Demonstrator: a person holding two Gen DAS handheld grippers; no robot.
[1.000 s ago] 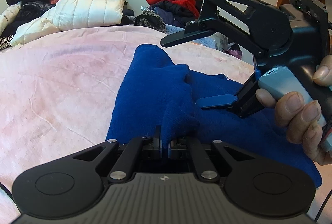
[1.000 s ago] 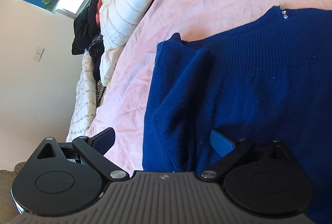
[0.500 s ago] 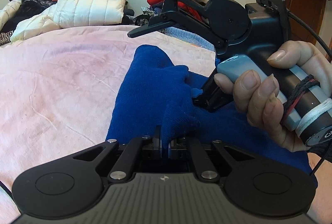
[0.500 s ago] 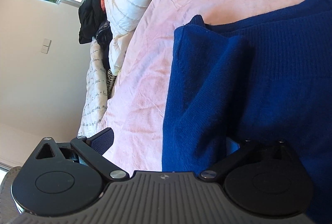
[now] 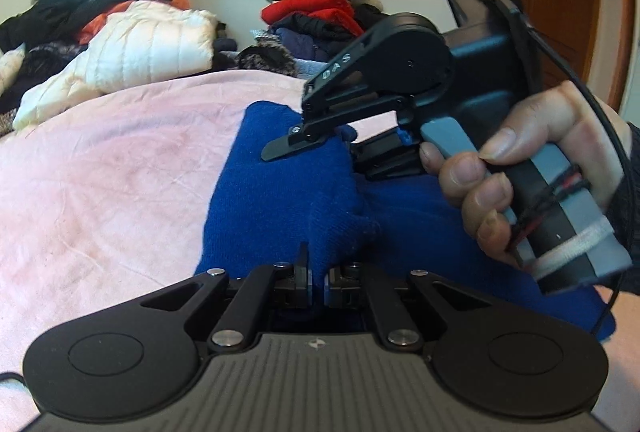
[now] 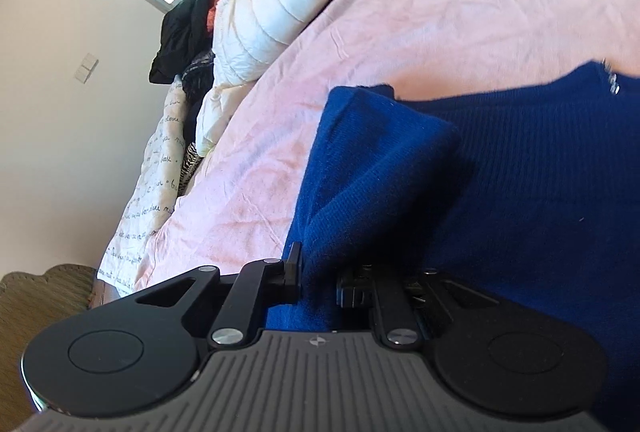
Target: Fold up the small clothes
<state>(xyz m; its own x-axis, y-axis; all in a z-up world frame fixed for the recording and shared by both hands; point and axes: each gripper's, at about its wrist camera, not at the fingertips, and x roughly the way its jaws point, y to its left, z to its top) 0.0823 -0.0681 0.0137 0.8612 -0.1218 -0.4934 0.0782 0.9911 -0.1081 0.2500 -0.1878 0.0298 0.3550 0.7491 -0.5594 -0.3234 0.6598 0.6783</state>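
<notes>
A dark blue knit sweater [image 5: 276, 187] lies on the pink bed sheet [image 5: 100, 167], partly folded, with a raised fold running toward me. My left gripper [image 5: 316, 278] is shut on a pinch of that fold at the near edge. My right gripper [image 5: 320, 147] shows in the left wrist view, held by a hand, its jaws closed on the sweater's far fold. In the right wrist view the right gripper [image 6: 318, 278] is shut on the blue sweater [image 6: 500, 171], with cloth bunched between its fingers.
A white puffer jacket [image 5: 136, 51] and dark clothes lie piled at the bed's far left. A stack of red and dark clothes [image 5: 316, 15] sits at the back. A wooden door [image 5: 560, 3] stands at the right. A script-printed quilt [image 6: 156, 167] hangs over the bed's left side.
My right gripper has closed from open onto the sweater's fold and lifted it slightly. My left gripper has kept its hold on the near edge.
</notes>
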